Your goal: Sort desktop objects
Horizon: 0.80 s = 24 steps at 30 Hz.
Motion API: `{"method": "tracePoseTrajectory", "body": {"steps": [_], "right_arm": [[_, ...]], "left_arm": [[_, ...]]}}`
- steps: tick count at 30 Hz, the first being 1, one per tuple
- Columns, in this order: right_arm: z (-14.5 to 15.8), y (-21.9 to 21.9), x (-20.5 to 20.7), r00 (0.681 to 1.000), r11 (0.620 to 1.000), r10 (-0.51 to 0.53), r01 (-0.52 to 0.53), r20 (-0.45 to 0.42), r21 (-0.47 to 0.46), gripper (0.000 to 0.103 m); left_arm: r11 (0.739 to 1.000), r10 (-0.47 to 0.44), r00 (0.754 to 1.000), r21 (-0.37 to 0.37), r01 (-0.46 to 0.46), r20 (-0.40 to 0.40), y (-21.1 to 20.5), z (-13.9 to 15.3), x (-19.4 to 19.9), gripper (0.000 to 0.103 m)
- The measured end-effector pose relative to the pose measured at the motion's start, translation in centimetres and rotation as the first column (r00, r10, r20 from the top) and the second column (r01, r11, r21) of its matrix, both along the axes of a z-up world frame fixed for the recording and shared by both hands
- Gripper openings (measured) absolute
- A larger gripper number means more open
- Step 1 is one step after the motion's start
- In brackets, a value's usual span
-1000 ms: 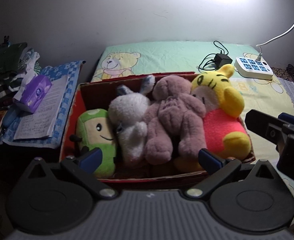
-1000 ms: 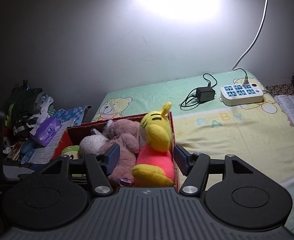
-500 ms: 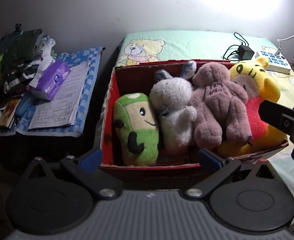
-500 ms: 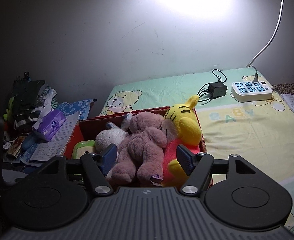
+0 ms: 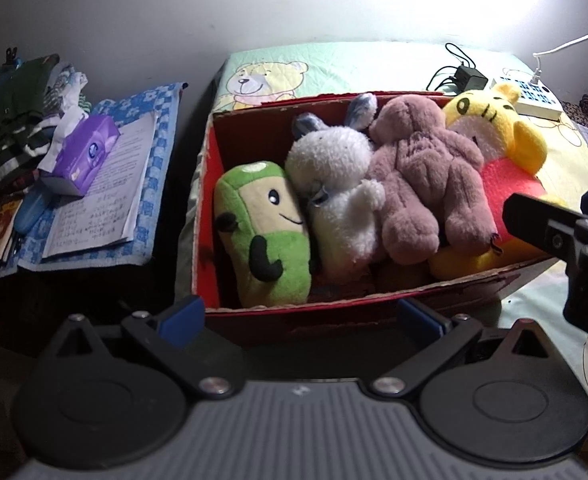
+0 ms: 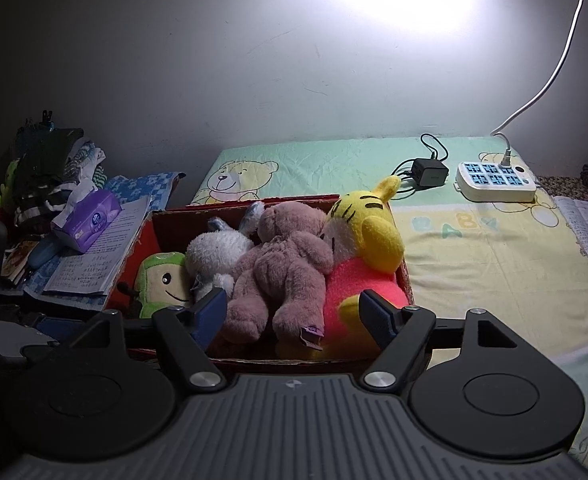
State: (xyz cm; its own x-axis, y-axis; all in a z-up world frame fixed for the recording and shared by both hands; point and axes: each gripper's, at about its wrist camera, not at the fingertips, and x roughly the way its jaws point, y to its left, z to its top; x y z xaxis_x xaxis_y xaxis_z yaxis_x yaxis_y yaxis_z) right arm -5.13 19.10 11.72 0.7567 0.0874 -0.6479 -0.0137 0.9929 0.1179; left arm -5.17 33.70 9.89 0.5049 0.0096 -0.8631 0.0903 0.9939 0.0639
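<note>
— While both grippers are held level before the red box (image 5: 210, 216), how are they set?

— The left gripper (image 5: 300, 316) is spread wide at the box's near wall, nothing held. The right gripper (image 6: 294, 312) is likewise parted and empty, just before the pink bear (image 6: 286, 264).

— And the toys?

— Four are packed in the box: green plush (image 5: 268, 232), white rabbit (image 5: 334, 184), pink bear, yellow tiger (image 5: 498, 136). The tiger's lower body is partly hidden by the right gripper's finger.
</note>
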Motion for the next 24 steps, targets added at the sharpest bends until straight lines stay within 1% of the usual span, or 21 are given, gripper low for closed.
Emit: {"method": "tracePoseTrajectory", "body": {"steps": [5, 12, 17, 20, 24], "right_arm": [[-0.1, -0.4, -0.1, 1.0, 1.0, -0.008, 0.008, -0.006, 0.004, 0.075], [-0.5, -0.4, -0.5, 1.0, 1.0, -0.018, 0.018, -0.01, 0.006, 0.075], [-0.9, -0.5, -0.9, 1.0, 1.0, -0.019, 0.019, -0.018, 0.012, 0.075], [-1.2, -0.5, -1.1, 0.999, 1.0, -0.021, 0.021, -0.028, 0.009, 0.075], [-1.4, -0.6, -1.4, 0.999, 1.0, -0.02, 0.02, -0.037, 0.012, 0.075]], "left_arm": [[1.0, -0.024, 1.0, -0.012, 0.025, 0.006, -0.6, -0.1, -0.2, 0.102], [0.998, -0.037, 0.999, -0.041, 0.036, -0.015, -0.7, -0.8, -0.3, 0.102], [1.0, -0.018, 0.999, -0.012, 0.018, -0.026, -0.8, -1.3, -0.5, 0.102], [0.999, -0.027, 0.998, -0.026, 0.026, -0.053, -0.7, -1.6, -0.7, 0.102], [1.0, -0.017, 0.998, -0.018, 0.016, -0.065, -0.8, -1.9, -1.0, 0.102]]}}
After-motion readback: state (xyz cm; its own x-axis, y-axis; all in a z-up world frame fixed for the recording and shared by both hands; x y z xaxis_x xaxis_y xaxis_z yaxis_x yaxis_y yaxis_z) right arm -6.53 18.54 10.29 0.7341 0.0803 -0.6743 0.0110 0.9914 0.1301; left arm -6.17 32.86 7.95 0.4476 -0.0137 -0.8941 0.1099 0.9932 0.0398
